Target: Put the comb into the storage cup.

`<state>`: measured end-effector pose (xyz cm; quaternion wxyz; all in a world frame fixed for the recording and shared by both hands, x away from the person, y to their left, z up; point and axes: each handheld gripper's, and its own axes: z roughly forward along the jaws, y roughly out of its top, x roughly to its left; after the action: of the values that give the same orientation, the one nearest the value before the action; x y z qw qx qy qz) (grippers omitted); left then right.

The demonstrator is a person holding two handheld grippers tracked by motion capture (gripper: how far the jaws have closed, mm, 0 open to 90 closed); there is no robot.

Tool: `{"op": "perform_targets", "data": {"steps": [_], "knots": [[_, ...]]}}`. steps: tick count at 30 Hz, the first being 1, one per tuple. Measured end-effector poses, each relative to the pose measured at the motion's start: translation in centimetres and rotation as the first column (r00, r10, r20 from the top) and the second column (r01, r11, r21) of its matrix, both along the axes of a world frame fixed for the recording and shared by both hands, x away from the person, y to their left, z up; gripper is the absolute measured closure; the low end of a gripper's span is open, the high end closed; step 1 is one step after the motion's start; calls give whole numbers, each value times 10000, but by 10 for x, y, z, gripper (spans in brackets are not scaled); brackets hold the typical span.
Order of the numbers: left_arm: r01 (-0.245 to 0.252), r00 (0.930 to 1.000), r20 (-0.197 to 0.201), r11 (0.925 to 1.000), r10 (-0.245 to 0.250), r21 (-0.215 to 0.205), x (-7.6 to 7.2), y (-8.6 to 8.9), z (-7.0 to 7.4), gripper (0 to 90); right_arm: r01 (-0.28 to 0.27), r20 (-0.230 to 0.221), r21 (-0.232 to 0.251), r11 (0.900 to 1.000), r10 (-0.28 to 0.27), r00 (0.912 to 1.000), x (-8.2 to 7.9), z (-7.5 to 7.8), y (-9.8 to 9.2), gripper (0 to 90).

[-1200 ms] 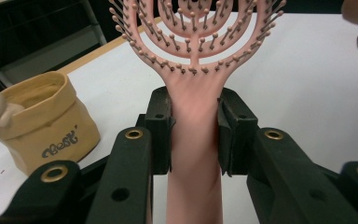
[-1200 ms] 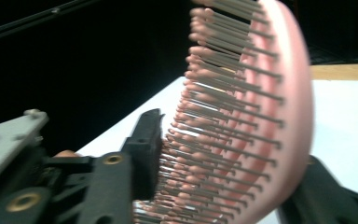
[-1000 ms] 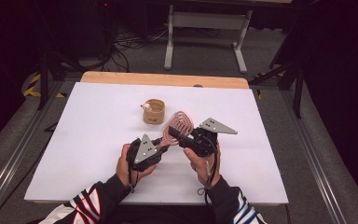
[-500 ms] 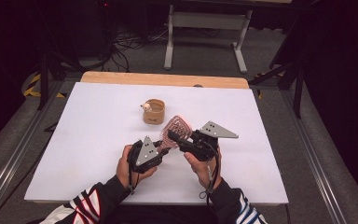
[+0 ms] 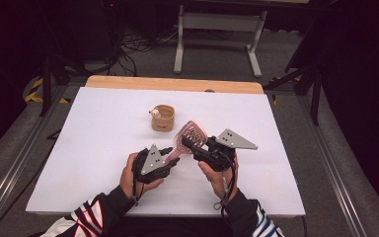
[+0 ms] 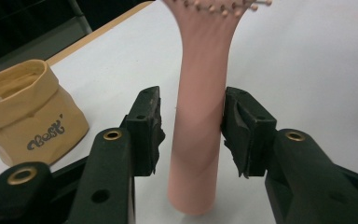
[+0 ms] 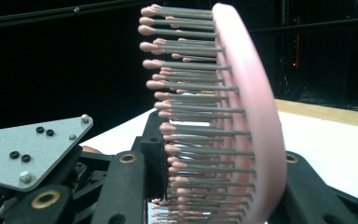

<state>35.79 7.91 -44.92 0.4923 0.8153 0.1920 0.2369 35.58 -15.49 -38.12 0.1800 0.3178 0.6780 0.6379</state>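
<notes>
Your left gripper (image 6: 193,140) has its fingers (image 6: 144,126) standing either side of the pink hairbrush (image 5: 190,136) handle, with a clear gap on the left side and the right finger just beside or barely touching it — they have just been opening, so that grip is released. The handle runs upright between them in the left gripper view, its round end toward the camera and the bristled head at the top edge. Your right gripper (image 7: 214,186) is clenched on the head of the brush: one finger (image 7: 151,154) presses among the bristle tips, the other sits against the smooth pink back. In the high view the brush is held off the bench (image 5: 94,148) between your two hands, head toward the far side at the right gripper, handle slanting down to the left gripper.

Count — one hairbrush, two grippers, one small paper bag. The tan paper bag (image 5: 163,117) stands upright with its top rolled down, on the bench just beyond the brush and a little left of it, apart from it; printed lettering shows on its side in the left gripper view. Something small and pale sits at its rim. Nothing lies between the fingers and the brush. Beyond the white bench surface a wooden edge (image 5: 172,84) runs along the far side, with a grey metal stand (image 5: 217,22) and cables (image 5: 133,44) on the floor behind.
</notes>
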Motion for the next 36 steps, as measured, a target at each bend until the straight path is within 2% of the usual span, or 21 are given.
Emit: {"op": "perform_targets", "data": {"steps": [4,11,25,36], "knots": [[85,10000,-25,10000,-85,3,1,5,-1,558,88,194,-88,9999,-87,9998,-2,1,-1,631],[123,9998,-142,9999,-123,-14,3,17,-1,459,564,679,-140,9983,-553,9962,-6,6,-8,631],[218,9994,256,9994,-226,279,0,40,6,298,877,897,-163,9960,-859,9923,-7,11,-18,631],[478,9978,435,9983,-493,342,-8,60,7,262,1070,1088,-153,9941,-1047,9885,-8,15,-25,631]]}}
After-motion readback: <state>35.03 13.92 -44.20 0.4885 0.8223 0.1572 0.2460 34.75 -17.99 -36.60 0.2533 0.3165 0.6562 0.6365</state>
